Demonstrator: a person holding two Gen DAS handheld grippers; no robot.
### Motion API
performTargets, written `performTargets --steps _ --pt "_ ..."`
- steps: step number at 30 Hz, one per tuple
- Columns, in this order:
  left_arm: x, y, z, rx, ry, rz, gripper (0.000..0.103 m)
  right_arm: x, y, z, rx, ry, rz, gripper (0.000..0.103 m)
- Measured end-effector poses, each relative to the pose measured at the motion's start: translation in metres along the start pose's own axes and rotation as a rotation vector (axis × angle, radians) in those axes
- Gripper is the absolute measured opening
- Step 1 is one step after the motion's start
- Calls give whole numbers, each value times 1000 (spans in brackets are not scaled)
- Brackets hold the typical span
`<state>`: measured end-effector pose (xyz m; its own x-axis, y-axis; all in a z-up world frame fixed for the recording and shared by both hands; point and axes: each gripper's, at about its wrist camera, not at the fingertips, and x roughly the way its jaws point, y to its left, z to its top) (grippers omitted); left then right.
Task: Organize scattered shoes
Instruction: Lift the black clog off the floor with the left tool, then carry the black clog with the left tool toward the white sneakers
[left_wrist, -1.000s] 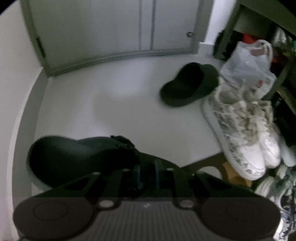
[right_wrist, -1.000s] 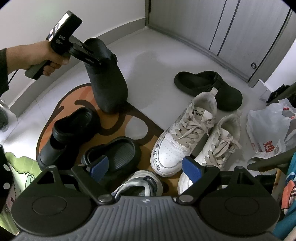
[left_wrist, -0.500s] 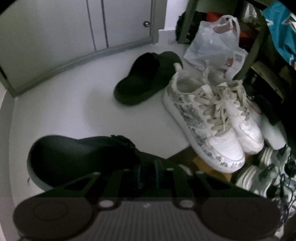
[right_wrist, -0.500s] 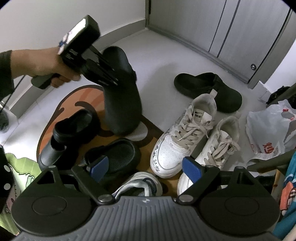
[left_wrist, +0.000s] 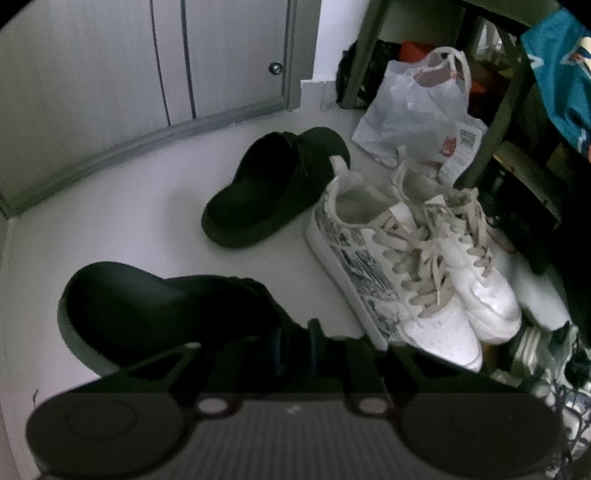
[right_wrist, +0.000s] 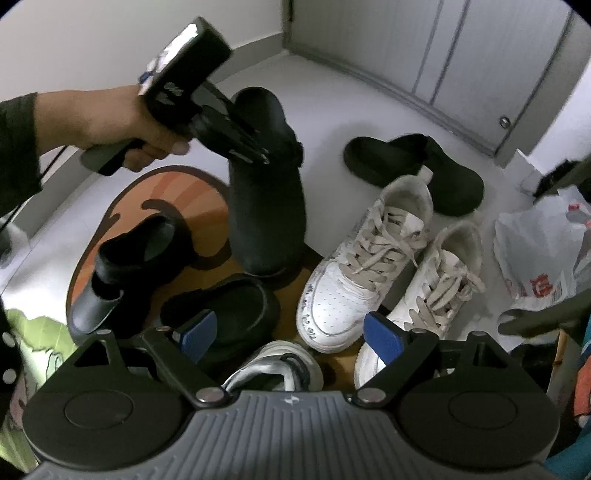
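Observation:
My left gripper (left_wrist: 295, 343) is shut on the heel rim of a black clog (left_wrist: 147, 314) and holds it off the floor; in the right wrist view that gripper (right_wrist: 264, 149) carries the clog (right_wrist: 266, 214) toe-down over the mat's edge. Its matching black clog (left_wrist: 273, 184) (right_wrist: 413, 166) lies on the white floor by the cabinet. Two white sneakers (left_wrist: 417, 266) (right_wrist: 373, 258) sit side by side next to it. My right gripper (right_wrist: 288, 336) stands open above a grey-white sneaker (right_wrist: 280, 365), touching nothing.
An orange mat (right_wrist: 173, 199) holds a black boot (right_wrist: 122, 266) and a black slipper (right_wrist: 229, 314). A white plastic bag (left_wrist: 421, 114) (right_wrist: 535, 254) lies by a dark shelf frame (left_wrist: 495, 122). Grey cabinet doors (left_wrist: 166, 66) close off the far side. More shoes crowd the right.
The left gripper carried the black clog rightward and slightly down, from above the mat's far edge toward the white sneakers and the other clog. The right gripper stayed still and open.

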<state>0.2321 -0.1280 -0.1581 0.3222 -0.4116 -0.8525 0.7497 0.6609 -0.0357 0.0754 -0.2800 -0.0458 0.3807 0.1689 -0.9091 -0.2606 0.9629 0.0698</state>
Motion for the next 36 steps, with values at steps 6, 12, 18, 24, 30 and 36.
performTargets --steps 6,12,18,24,30,36 --pt "12 23 0 -99 -29 39 17 46 -4 17 87 -14 42 90" --pt "19 47 -8 -165 -22 52 19 119 18 54 105 -8 102 90" --pt "21 57 -13 -220 -27 39 23 171 23 75 115 67 79 94" --pt "36 46 -19 -152 19 106 24 199 23 82 42 134 58 97" --pt "37 58 -26 -243 -45 62 18 228 34 84 16 163 34 102" --pt "34 57 -15 -271 -85 38 6 235 44 80 21 208 58 88"
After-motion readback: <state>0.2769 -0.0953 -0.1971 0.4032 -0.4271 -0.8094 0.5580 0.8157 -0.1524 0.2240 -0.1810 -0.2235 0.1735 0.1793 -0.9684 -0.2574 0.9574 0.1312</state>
